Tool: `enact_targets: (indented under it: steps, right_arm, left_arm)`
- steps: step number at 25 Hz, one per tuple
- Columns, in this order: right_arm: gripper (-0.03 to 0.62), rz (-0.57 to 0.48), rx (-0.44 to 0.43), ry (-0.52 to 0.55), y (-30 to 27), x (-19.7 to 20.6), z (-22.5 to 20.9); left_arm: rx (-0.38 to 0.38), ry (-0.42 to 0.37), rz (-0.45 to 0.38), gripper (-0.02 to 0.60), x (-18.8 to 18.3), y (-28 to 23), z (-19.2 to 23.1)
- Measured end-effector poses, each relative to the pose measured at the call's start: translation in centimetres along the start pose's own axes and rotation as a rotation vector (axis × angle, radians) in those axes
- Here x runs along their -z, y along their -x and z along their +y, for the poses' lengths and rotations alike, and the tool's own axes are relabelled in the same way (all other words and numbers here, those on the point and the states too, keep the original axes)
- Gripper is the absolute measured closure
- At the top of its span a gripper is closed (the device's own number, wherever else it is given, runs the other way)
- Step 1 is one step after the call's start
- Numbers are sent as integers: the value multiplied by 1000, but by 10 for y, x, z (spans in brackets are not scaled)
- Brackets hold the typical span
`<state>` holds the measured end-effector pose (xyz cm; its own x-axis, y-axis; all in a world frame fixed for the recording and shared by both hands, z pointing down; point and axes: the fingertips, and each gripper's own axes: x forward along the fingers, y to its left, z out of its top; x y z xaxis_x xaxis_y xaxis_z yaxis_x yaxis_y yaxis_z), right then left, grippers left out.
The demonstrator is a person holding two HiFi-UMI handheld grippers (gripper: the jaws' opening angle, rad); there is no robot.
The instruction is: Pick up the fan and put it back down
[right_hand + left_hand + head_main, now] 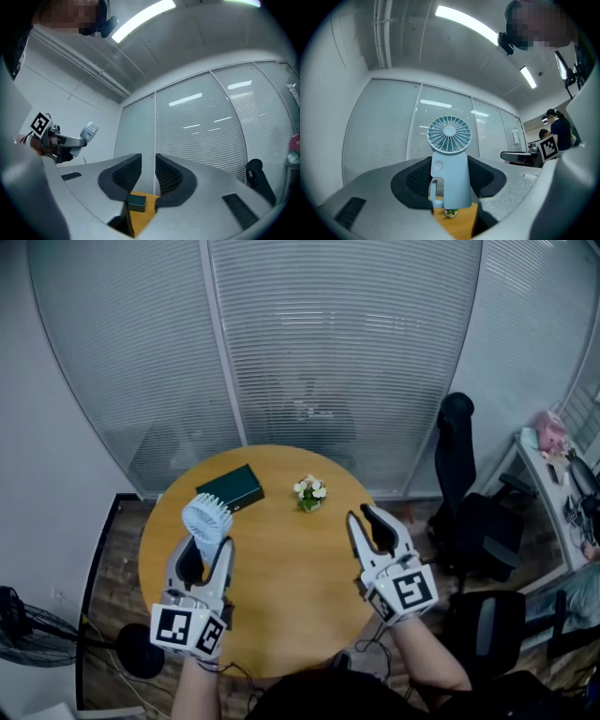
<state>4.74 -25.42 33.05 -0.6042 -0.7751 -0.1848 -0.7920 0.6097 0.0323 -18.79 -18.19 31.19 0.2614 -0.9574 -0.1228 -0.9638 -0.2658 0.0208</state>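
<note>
A pale blue hand-held fan (206, 519) stands upright between the jaws of my left gripper (204, 547), which is shut on its handle over the left part of the round wooden table (281, 587). In the left gripper view the fan (449, 159) fills the gap between the dark pads, its round grille above them, and its base seems clear of the tabletop. My right gripper (359, 514) hovers over the table's right side, its jaws a narrow gap apart with nothing between them. In the right gripper view, that gripper (148, 171) looks toward the blinds.
A dark green box (231, 487) lies at the table's far left, and a small pot of white flowers (310, 492) stands near the far middle. A black office chair (469, 512) is to the right. A floor fan (19, 624) stands at lower left.
</note>
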Motion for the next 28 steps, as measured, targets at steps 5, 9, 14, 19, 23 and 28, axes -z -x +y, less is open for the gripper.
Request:
enact_targets:
  steps: [5, 9, 14, 19, 23, 28]
  right_arm:
    - [503, 3, -6, -7, 1, 1, 0]
    - [513, 11, -14, -9, 1, 5, 0]
    - [516, 27, -16, -16, 0, 11, 0]
    - [516, 42, -19, -25, 3, 16, -3]
    - [516, 57, -6, -25, 0, 24, 0]
    - [517, 96, -5, -19, -6, 38, 14]
  left_arm:
    - [0, 3, 3, 367, 2, 1, 0]
    - [0, 1, 10, 367, 6, 1, -2]
    - [-23, 9, 68, 367, 36, -1, 13]
    - [-120, 34, 233, 367, 115, 10, 50]
    - [-176, 51, 399, 367, 196, 26, 90]
    - [-282, 122, 650, 367, 311, 79, 151]
